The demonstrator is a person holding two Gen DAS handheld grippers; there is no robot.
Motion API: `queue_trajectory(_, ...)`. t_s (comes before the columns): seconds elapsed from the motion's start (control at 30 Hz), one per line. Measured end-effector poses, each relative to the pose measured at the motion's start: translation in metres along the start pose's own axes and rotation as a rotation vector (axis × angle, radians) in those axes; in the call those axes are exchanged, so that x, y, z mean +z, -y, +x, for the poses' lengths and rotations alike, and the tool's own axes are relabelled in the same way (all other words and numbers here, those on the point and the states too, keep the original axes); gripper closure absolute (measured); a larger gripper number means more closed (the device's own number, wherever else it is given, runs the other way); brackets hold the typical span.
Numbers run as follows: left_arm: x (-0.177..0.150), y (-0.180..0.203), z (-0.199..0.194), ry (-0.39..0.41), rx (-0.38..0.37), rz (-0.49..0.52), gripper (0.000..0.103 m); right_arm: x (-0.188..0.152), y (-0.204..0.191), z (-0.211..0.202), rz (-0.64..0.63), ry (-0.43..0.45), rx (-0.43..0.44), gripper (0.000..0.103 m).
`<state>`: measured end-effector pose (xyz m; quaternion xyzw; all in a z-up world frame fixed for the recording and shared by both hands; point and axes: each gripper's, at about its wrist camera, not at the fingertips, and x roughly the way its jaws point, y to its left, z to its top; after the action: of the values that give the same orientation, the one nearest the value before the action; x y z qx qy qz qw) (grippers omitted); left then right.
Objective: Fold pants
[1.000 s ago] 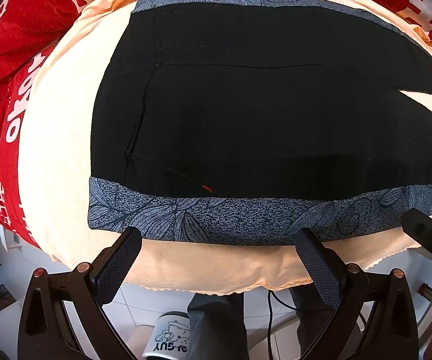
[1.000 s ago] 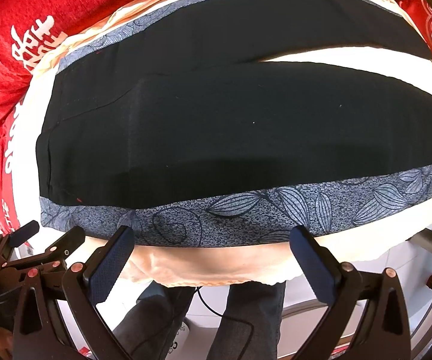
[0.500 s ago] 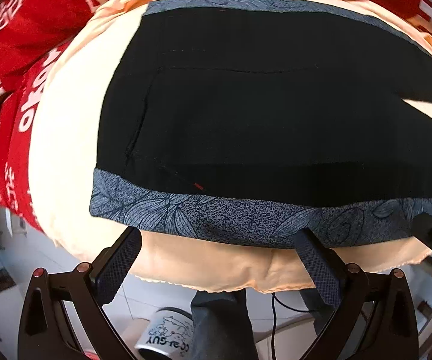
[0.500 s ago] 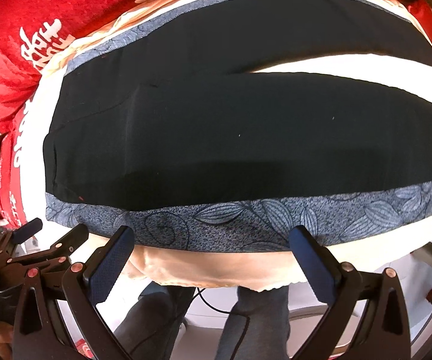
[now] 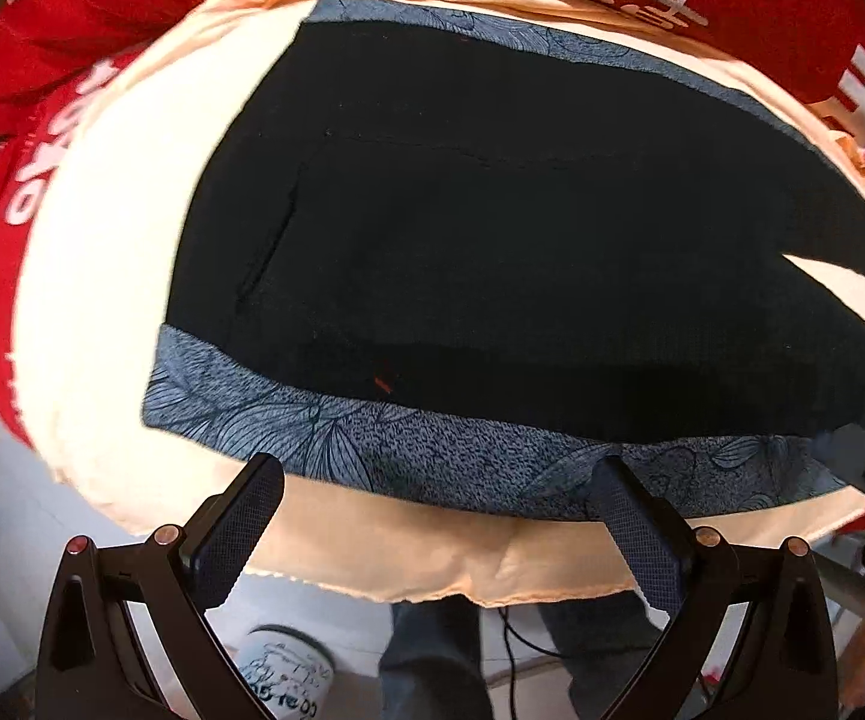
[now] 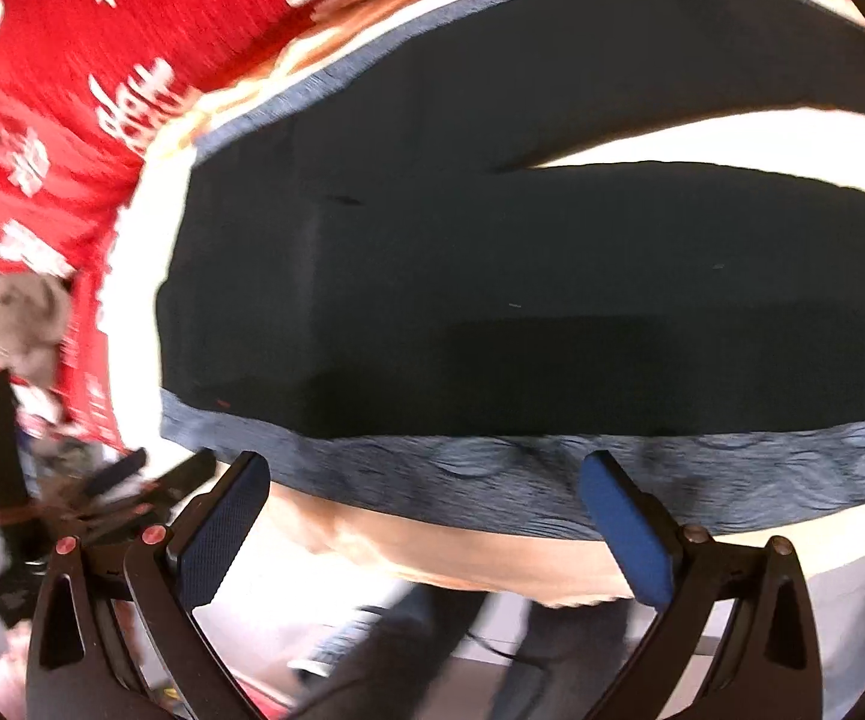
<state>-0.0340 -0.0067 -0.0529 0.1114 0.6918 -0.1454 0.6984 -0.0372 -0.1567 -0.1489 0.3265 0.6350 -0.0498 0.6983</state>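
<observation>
Black pants [image 5: 522, 240] lie flat on a cream sheet [image 5: 108, 276], with grey leaf-print bands along the near and far edges. Red cloth [image 5: 102, 18] with white characters beyond. Left gripper [image 5: 438, 510] and right gripper [image 6: 426, 498] both spread wide, empty, at the near band. Mug [image 5: 282, 678] below, lettering blurred.

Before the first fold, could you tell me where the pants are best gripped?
Take the grey patterned side strip along the near edge of the pants, coming from the table's front edge. It lies flat, right before both open tools: left tool, right tool, spaced along it.
</observation>
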Motion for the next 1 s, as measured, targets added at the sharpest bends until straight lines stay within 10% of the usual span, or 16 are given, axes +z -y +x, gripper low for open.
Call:
queue_trajectory(0.27,-0.01,-0.081,0.003,0.056,-0.195,-0.106,0.0,-0.029,-0.022,0.043,0.105,-0.041,0.379,0.002)
queue_trajectory(1.0,-0.029,-0.105,0.053,-0.038,-0.46,-0.22,0.0,-0.066,0.013,0.142,0.445,-0.042,0.623,0.016)
